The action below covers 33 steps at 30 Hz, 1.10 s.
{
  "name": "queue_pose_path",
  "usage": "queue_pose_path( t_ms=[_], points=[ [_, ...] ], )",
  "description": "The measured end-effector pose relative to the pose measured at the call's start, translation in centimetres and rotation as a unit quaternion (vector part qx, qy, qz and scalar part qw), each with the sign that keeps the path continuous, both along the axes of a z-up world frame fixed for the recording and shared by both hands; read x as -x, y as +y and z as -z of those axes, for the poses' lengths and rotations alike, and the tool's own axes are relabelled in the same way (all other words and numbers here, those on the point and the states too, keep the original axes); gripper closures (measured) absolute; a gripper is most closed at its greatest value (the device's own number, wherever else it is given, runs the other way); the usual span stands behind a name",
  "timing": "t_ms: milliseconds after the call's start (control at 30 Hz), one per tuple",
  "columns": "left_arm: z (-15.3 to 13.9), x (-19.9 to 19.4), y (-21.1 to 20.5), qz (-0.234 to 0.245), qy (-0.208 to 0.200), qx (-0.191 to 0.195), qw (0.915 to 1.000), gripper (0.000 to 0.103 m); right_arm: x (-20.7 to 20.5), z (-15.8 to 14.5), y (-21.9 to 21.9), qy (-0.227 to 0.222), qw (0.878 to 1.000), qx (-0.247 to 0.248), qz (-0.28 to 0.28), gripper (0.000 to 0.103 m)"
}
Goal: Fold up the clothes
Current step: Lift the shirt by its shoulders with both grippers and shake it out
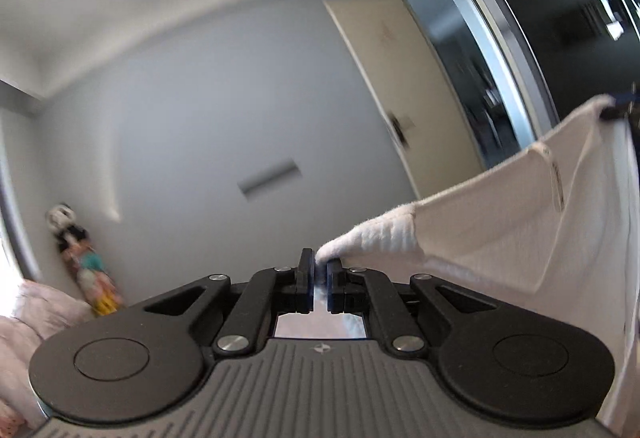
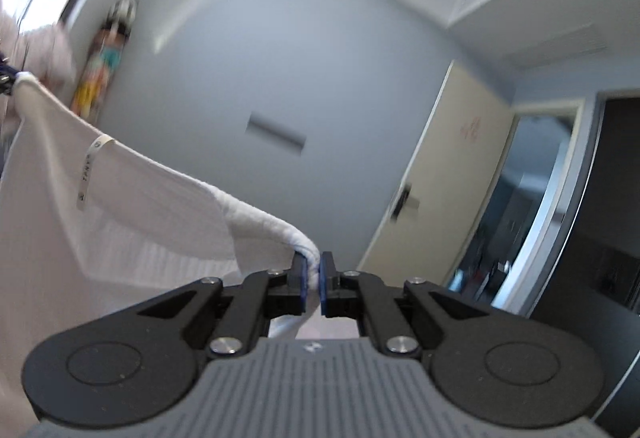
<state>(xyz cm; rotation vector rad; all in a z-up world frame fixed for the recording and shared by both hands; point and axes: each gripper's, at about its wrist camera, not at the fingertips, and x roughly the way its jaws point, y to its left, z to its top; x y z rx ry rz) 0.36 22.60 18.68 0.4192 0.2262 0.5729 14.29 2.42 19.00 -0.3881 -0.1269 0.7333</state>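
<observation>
From your left wrist camera, your left gripper (image 1: 318,270) is tipped up toward the grey wall (image 1: 208,126), its jaws clamped on one corner of the white ribbed cotton garment (image 1: 492,222) — the top hem runs right and up to your right gripper (image 1: 614,110), with open air beneath it. From your right wrist camera, your right gripper (image 2: 315,274) also points upward, jaws closed on the other corner of the garment (image 2: 132,206) — the cloth hangs off to the left, and the cream door (image 2: 448,174) stands well clear on the right.
</observation>
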Motion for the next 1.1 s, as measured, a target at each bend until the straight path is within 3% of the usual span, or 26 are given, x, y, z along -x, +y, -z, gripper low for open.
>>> queue_pose_path(
  t_ms=[167, 367, 533, 767, 1100],
  points=[
    [-5.9, 4.9, -2.1, -0.019, -0.084, -0.031, 0.9958, 0.097, 4.3, -5.6, -0.3, -0.046, 0.997, -0.069, -0.008, 0.096],
    [-9.1, 9.1, -4.3, -0.029, -0.159, -0.063, 0.9848, 0.097, 9.4, -9.8, -2.2, -0.114, 0.986, -0.118, -0.018, 0.096],
    [-10.2, 10.9, -5.7, -0.018, -0.182, -0.077, 0.9802, 0.097, 12.3, -11.6, -4.0, -0.152, 0.978, -0.143, -0.023, 0.096],
    [-7.8, 10.1, -4.6, -0.028, -0.125, -0.076, 0.9888, 0.097, 12.9, -9.8, -3.6, -0.139, 0.983, -0.121, -0.023, 0.096],
    [0.6, 1.6, 3.1, -0.043, -0.002, -0.008, 0.9991, 0.097, 6.1, -0.1, 3.1, -0.04, 0.999, -0.019, -0.017, 0.096]
  ],
)
